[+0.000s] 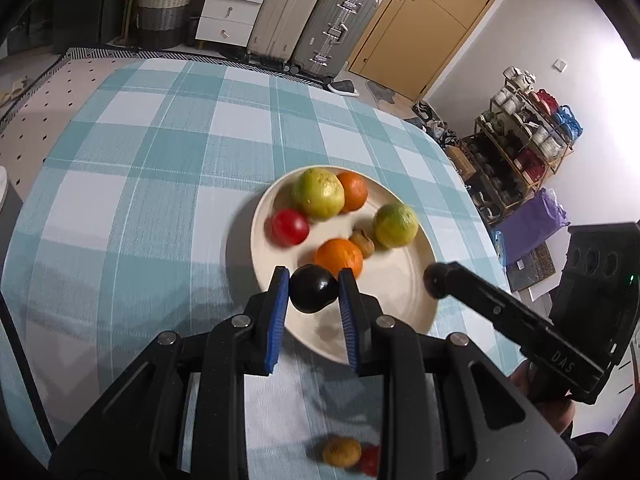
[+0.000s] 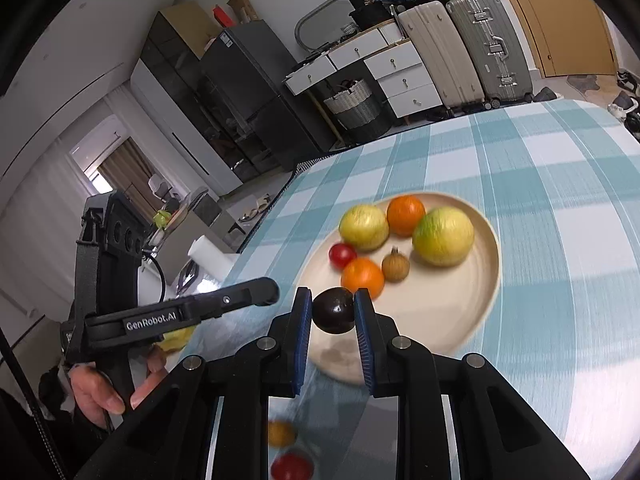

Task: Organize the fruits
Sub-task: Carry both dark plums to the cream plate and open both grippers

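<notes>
A cream plate (image 1: 404, 280) (image 2: 460, 312) on the checked tablecloth holds two yellow-green fruits (image 1: 318, 193) (image 1: 396, 220), two oranges (image 1: 339, 258) (image 1: 353, 191), a red tomato (image 1: 290, 227) and a small brown fruit (image 1: 363, 243). My left gripper (image 1: 314, 290) is shut on a dark plum (image 1: 313, 289) over the plate's near rim. My right gripper (image 2: 333, 311) is shut on another dark plum (image 2: 334, 310) over the plate's near edge. The right gripper also shows in the left wrist view (image 1: 434, 280), a dark fruit at its tip.
A small yellow fruit (image 1: 341, 452) (image 2: 280, 433) and a red tomato (image 1: 370, 460) (image 2: 291, 467) lie on the cloth close below the grippers. Suitcases (image 1: 312, 20), a drawer unit (image 1: 234, 8) and a shelf rack (image 1: 520, 148) stand beyond the table.
</notes>
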The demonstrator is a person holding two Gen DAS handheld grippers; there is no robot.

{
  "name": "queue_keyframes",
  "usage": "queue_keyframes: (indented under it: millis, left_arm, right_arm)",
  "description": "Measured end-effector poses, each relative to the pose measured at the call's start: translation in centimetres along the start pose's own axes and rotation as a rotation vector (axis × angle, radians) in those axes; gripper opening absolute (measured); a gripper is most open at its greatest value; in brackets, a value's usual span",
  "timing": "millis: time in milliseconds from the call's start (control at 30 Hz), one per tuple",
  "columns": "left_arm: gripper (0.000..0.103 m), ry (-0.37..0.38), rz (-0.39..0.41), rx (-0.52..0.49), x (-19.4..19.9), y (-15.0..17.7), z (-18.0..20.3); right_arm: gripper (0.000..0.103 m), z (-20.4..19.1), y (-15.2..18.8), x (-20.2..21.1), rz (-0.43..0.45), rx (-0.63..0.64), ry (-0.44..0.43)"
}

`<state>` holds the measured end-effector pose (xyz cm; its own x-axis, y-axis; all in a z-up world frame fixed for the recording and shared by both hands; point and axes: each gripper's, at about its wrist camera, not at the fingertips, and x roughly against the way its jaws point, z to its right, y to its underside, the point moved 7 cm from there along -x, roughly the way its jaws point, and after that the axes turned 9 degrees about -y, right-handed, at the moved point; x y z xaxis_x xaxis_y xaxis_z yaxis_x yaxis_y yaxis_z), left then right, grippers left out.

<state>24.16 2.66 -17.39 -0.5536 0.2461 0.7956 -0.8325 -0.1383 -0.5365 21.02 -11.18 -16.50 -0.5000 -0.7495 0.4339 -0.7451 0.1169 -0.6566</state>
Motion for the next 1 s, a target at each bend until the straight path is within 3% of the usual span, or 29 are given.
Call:
queue_keyframes:
  millis: [367,900,967,1000]
  left_arm:
    - [0.022,0.018,-0.034,0.029,-3.7,-1.4,-0.5]
    - [0.022,0.028,-0.053,0.019,-5.5,-1.5,-0.6]
    - [0.022,0.028,-0.049,0.016,-5.5,-1.6,-0.5]
    - [0.022,0.039,-0.043,0.021,-5.4,-1.7,-0.5]
  right_arm:
    - [0.022,2.5,-3.6,-4.1,-0.018,-0.017,0.038]
    - [0.022,3.6,-3.8,-7.8,-0.054,-0.011,0.111]
    - [0.026,3.7,-3.9,-7.8,-0.048,-0.017,0.122]
    - [0.033,3.8,-3.9,-7.7,-0.045,-0.02,0.123]
